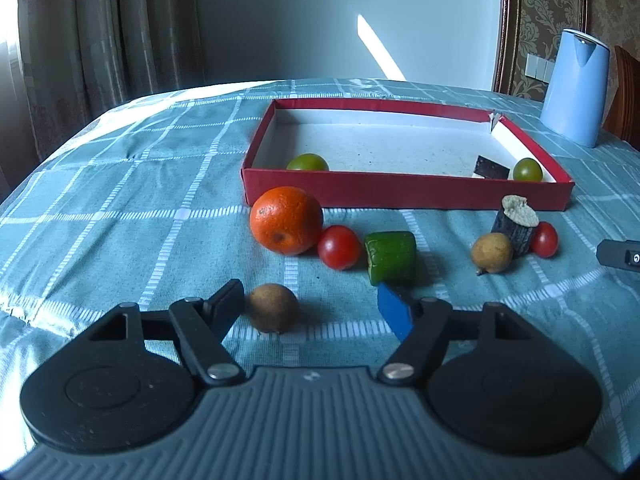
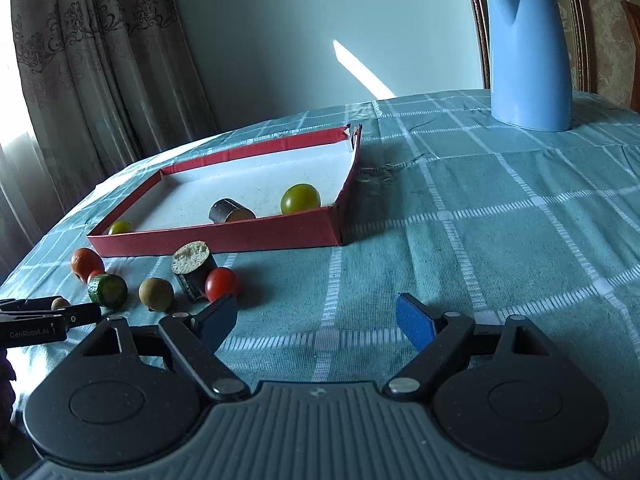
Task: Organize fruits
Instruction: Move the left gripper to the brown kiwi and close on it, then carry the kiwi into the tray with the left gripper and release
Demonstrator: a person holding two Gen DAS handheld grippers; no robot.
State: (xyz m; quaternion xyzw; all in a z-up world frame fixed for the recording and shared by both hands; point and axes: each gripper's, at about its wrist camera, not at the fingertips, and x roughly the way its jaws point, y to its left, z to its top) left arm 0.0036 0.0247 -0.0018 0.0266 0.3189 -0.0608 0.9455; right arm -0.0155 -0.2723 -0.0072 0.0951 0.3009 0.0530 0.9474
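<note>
- The red box (image 1: 404,194) stands on the checked tablecloth (image 1: 120,200); inside lie two green tomatoes (image 1: 307,162) (image 1: 527,169) and a dark cylinder (image 2: 230,211).
- Before the box's near wall: an orange (image 1: 286,220), a red tomato (image 1: 339,247), a green pepper piece (image 1: 391,257).
- Nearest the left gripper (image 1: 316,308), a brown fruit (image 1: 273,307) sits between its parted fingers, untouched.
- The right gripper (image 2: 316,318) gapes wide over bare cloth, right of the box's front.

Daylight enters through the curtains (image 1: 80,40) far left of each tool, glaring on the table (image 1: 120,120) edge; a sun streak crosses the wall (image 1: 380,48). Fisheye bends the edges; focus stays sharp.
</note>
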